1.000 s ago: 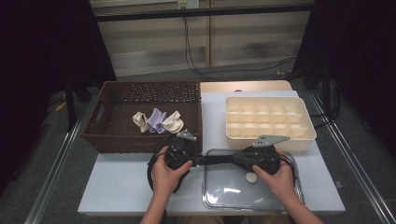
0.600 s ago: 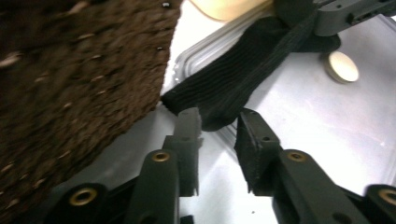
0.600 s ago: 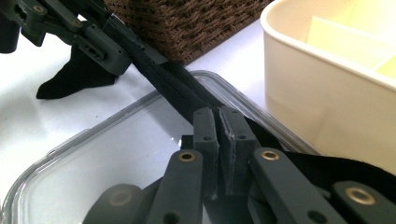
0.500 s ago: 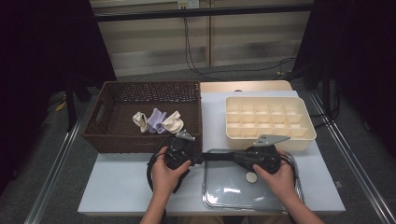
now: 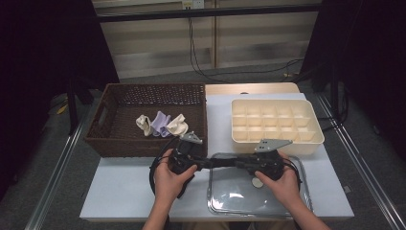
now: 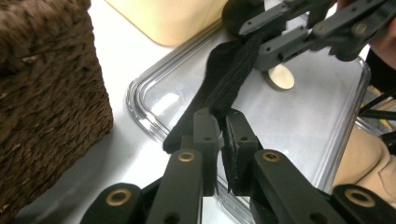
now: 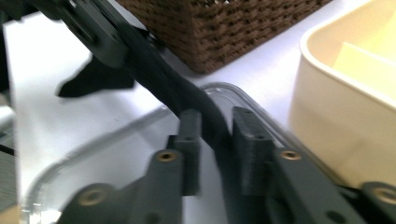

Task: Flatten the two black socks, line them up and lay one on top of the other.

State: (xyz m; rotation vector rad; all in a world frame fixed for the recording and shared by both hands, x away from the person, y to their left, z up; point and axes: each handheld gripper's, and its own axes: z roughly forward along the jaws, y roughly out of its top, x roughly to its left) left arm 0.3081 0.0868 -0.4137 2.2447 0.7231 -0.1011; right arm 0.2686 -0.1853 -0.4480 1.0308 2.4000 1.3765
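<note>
From the high view, the left gripper [image 5: 203, 161] and the right gripper [image 5: 238, 164] face each other low over the clear tray [image 5: 292, 203], a black sock [image 5: 221, 163] stretched level between them — held taut at both ends, probably to straighten it for folding or for the divided box [image 5: 274, 125] behind. The wicker basket [image 5: 107, 139] at the left holds three more pale socks [image 5: 162, 124]. A small round disc [image 5: 257, 182] lies on the tray under the right hand [image 5: 282, 184].

In the left gripper view, its jaws have just been closing and stand narrow, the pads pinching one end of the sock [image 6: 224, 93]; the band runs up over the tray [image 6: 140, 100] to the other gripper [image 6: 261, 44], which clamps its far end.

In the right gripper view, the jaws are narrow too, with the sock [image 7: 187, 100] running between them and out toward the basket [image 7: 215, 28]; one pad presses it, and I judge it gripped.

The white table [image 5: 124, 187] is plain, flanked by metal rails; beyond it the room is dark, with slatted wall panels and loose cables on the floor.
</note>
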